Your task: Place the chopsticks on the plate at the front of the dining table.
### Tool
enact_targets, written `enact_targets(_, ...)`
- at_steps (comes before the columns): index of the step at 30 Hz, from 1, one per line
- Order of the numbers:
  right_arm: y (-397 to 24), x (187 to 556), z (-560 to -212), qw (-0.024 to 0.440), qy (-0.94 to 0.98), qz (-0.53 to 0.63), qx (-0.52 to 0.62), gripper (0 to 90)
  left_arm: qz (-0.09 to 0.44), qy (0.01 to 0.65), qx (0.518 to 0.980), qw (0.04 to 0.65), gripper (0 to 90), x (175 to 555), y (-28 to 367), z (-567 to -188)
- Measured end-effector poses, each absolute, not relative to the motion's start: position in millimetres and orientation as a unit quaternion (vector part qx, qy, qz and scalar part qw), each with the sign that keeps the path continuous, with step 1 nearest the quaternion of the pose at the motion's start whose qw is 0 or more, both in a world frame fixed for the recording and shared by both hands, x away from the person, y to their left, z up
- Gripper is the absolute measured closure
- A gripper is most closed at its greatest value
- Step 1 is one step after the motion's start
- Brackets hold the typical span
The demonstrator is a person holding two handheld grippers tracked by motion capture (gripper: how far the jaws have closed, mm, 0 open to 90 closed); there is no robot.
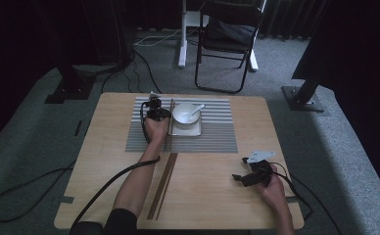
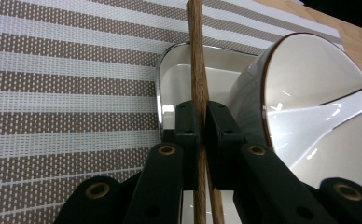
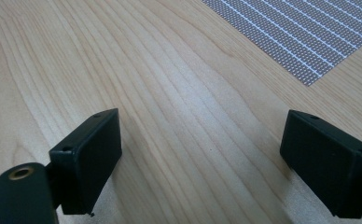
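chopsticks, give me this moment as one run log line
left gripper: shut on chopsticks | place: beside bowl and dish, over striped mat | right gripper: open, holding nothing, over bare table

A dark studio-like recording room: black curtains [image 1: 364,44], grey carpet [image 1: 31,122], folding chair [image 1: 227,34], floor cables [image 1: 144,63].

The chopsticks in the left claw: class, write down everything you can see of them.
The chopsticks are a pair of slim, dark brown wooden sticks with visible grain. The left claw is shut on them, its black pads pressing on either side. They lie lengthwise along the left edge of the white square plate, beside the white bowl, over the striped placemat. Whether they already rest on the plate rim or the mat cannot be told.
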State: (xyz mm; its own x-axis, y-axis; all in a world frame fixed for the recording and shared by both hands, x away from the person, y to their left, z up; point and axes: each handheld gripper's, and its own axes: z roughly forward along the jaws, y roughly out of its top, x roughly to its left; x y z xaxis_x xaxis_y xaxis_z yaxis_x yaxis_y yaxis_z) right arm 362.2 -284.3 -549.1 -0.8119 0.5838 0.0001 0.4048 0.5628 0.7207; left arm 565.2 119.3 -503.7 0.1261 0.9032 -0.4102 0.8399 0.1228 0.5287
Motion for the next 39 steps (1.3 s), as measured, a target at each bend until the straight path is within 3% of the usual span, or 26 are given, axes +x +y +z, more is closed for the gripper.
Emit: enact_targets(39, -284.3, 362.2, -549.1, 0.120, 0.876, 0.373, 0.282, 12.1, 0.028, 0.665, 0.654, 0.361, 82.7, 566.4, 118.1, -509.8)
